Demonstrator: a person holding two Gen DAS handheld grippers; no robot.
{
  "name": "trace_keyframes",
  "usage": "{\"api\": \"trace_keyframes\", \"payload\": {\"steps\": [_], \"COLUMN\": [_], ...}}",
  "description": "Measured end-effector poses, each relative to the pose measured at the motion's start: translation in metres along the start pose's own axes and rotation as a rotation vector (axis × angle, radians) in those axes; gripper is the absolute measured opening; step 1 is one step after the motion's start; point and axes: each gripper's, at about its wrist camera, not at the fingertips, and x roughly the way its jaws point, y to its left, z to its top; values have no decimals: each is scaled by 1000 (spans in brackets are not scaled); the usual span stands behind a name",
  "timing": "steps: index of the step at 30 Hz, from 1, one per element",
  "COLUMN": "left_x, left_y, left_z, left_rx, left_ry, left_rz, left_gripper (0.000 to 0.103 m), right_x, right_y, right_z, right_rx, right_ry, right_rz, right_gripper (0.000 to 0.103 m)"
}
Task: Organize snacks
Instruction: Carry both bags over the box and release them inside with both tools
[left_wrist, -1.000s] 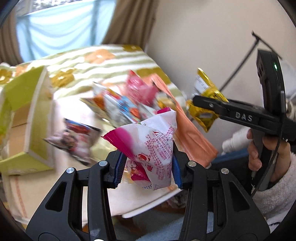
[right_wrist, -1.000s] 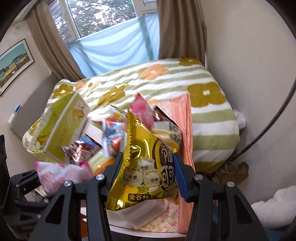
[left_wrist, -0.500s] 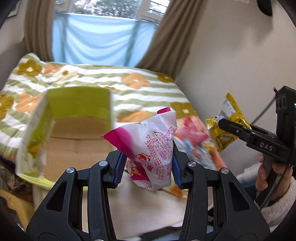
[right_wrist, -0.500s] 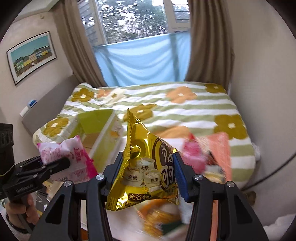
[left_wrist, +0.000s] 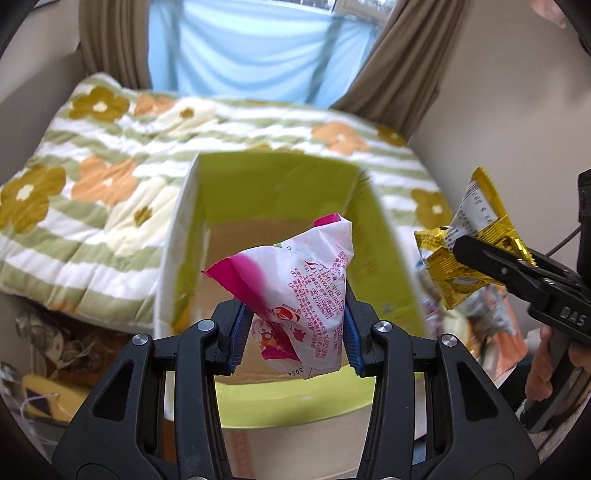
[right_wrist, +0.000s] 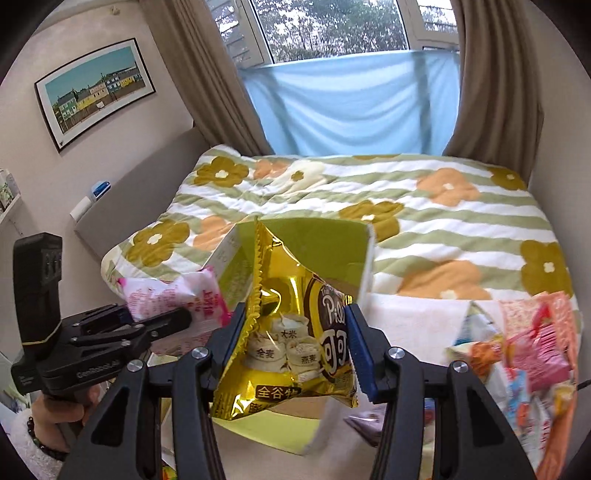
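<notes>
**A:** Left gripper (left_wrist: 293, 338) state?

**B:** Clamped tight on the pink-and-white snack packet (left_wrist: 299, 291). Blue pads (left_wrist: 239, 338) pinched its lower half, and the crumpled top stuck up and forward, past the tips. The packet's long axis ran roughly along the fingers.

**A:** And the right gripper (right_wrist: 295, 354)?

**B:** Same story: closed on the gold snack bag (right_wrist: 291, 332), gripped across its width, with the bag upright and the top seam pointing away from the camera.

**A:** Where was the target?

**B:** The green cardboard box (left_wrist: 280, 188) lay open-topped, straight ahead of and below the left gripper. The pink packet hung over the box mouth, with the brown box floor (left_wrist: 240, 258) visible behind it. Judging by that, a release there would likely drop it inside.

**A:** The right side?

**B:** In the right wrist view the box (right_wrist: 325, 240) lay ahead and slightly left. The gold bag overlapped its near rim, but I couldn't tell whether it was over the opening or short of it. The left gripper looked better placed of the two.

**A:** Clearance between them?

**B:** They were side by side, not touching. The pink packet (right_wrist: 173, 299) sat just left of the gold bag.

**A:** The rest of the snacks?

**B:** The loose snack pile (right_wrist: 517, 354) lay to the right on the counter (right_wrist: 417, 317), well apart from the box. The bed with the floral quilt (right_wrist: 424, 206) was behind.
</notes>
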Motion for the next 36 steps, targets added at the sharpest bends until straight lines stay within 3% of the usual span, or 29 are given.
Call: {"api": "trace_keyframes", "payload": {"steps": [6,7,8,10,14,22,28,32,35,36], "left_x": [29,33,35,36,27,9,2,3,-1,-3], "left_y": [10,12,12,13,16,9,14,19,22,23], "left_z": [-15,-17,-18,-20,-26,-40,-44,-47,-50,-51], "left_rx": [41,37,33,29,17,43,33,11,3,1], "left_ry": [78,94,102,88,70,36,14,31,25,22], "left_rz": [-6,-3,1,20,15,116,151,155,161,168], "left_gripper": [43,55,81,102,103,103,103,103,103,103], "right_x": [33,35,38,43,52,72,90,98,100,99], "right_y": [19,21,23,22,20,26,31,32,28,26], "right_z": [-11,-12,-14,-15,-16,-23,-28,-34,-36,-38], "right_rx": [65,68,71,78,71,30,-23,-31,-1,19], "right_ry": [67,76,86,106,130,150,192,207,199,184], "right_rz": [11,9,6,1,-5,10,-80,-85,-83,-71], "right_gripper": [47,47,47,47,47,47,47,47,53,68]}}
